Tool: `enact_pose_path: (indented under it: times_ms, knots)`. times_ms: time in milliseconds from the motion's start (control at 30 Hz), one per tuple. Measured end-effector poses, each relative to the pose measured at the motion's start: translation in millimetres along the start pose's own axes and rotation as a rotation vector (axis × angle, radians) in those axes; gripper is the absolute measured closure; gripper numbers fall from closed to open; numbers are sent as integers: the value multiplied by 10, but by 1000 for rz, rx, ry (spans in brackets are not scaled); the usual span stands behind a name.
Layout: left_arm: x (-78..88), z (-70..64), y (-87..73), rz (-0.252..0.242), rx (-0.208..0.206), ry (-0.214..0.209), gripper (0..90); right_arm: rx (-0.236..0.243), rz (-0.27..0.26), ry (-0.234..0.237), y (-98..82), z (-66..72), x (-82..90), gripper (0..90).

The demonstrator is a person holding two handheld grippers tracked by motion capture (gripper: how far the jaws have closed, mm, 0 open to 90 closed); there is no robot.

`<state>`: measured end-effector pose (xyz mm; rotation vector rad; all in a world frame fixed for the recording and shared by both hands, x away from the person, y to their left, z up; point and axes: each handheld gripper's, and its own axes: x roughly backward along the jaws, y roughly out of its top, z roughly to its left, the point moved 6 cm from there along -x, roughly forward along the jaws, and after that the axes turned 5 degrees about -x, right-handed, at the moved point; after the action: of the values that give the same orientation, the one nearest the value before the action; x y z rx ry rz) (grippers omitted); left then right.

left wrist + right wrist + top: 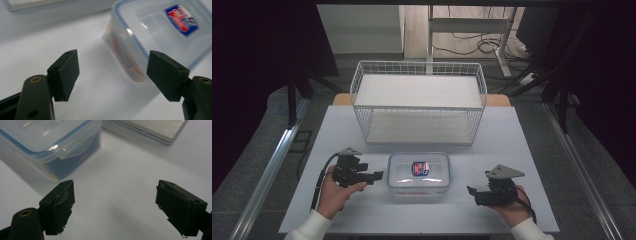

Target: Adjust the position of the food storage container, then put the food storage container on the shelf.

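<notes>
- The clear lidded container (419, 175) sits on the white bench (522, 150), in front of the wire basket (419, 100).
- The left gripper (378, 175) rests just beside its left end, jaws spread, nothing between them.
- The right gripper (470, 190) lies near its right end, jaws spread and empty.

A clear plastic container (419, 175) is edged in blue and labelled red-and-blue; the wire basket (418, 102) and table (337, 130) are seen white.

Red-and-blue label (181, 20) on clear container lid (419, 170), print too blurred to read
</notes>
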<state>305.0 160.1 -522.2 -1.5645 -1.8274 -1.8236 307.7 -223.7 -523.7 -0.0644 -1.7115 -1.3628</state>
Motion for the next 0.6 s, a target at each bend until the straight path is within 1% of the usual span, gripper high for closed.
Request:
enact_pose_path:
  times_ms: [67,100,167,233,267,300,367,400,433,467,600]
  knots:
    - [24,-27,-28,-7,-15,-11,255,5,-9,21,17,62,16,152]
    - [32,-27,-34,-10,-17,-14,254,9,-12,31,25,80,21,150]
    - [44,-18,-41,-19,-15,-19,251,0,-22,54,50,109,31,142]
    - [57,-18,-45,-28,-8,-41,261,-36,-43,76,84,135,42,138]
    - [62,-17,-43,-35,-2,-50,268,-56,-50,75,100,141,49,138]
    - [62,-17,-43,-35,-2,-50,270,-73,-56,72,113,150,54,138]
    - [72,-3,-21,-57,43,-78,269,-82,-61,72,126,169,60,138]
    - [70,-5,-14,-64,59,-96,266,-89,-60,81,129,182,56,138]
    - [64,-13,-10,-67,70,-109,262,-96,-58,92,130,191,49,138]
    - [58,-23,-11,-66,71,-114,259,-106,-53,103,130,201,42,138]
    - [39,-57,-16,-69,101,-154,252,-117,-46,125,139,232,31,138]
